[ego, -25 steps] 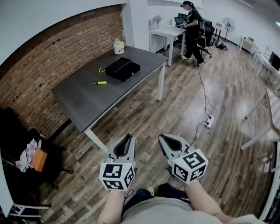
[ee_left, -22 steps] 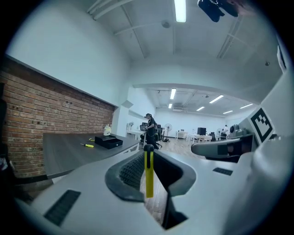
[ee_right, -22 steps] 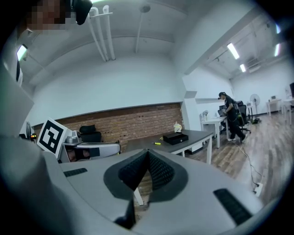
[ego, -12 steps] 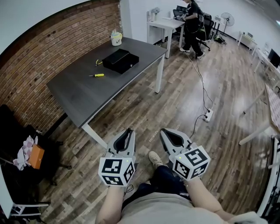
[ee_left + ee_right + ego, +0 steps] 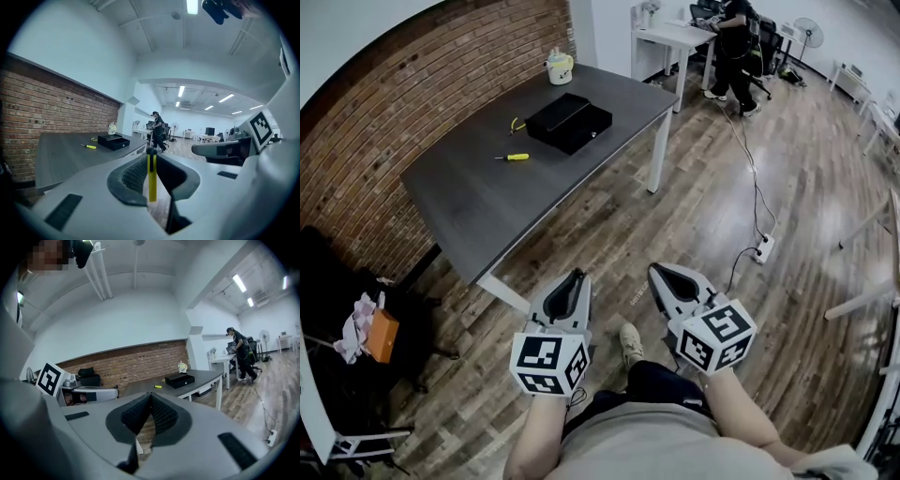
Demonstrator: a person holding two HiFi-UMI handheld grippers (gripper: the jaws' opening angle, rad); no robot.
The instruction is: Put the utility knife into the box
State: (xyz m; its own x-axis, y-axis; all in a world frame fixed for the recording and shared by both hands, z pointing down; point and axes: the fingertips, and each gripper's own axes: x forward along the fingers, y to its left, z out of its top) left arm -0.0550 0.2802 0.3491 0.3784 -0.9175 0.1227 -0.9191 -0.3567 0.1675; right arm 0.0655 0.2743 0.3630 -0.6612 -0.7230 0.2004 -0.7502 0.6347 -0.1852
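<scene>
The yellow utility knife (image 5: 514,157) lies on the dark grey table (image 5: 478,216), just left of the closed black box (image 5: 567,122). Both are far ahead of me and up to the left. My left gripper (image 5: 576,276) and right gripper (image 5: 656,269) hang side by side over the wood floor, short of the table's near corner, both shut and holding nothing. In the left gripper view the knife (image 5: 88,146) and box (image 5: 113,140) sit small beyond the left gripper (image 5: 151,151). The right gripper view shows the knife (image 5: 158,386) and box (image 5: 179,379) past the right gripper (image 5: 150,395).
A pale cup (image 5: 559,67) stands at the table's far end, and a small yellow-green item (image 5: 517,124) lies by the box. A brick wall (image 5: 384,112) runs behind. A person (image 5: 736,37) stands at a white desk (image 5: 680,37). A power strip (image 5: 763,249) and cable lie on the floor, right.
The table, with knife and box, now sits a little nearer in the head view. Both grippers stay shut in front of me and have risen slightly.
</scene>
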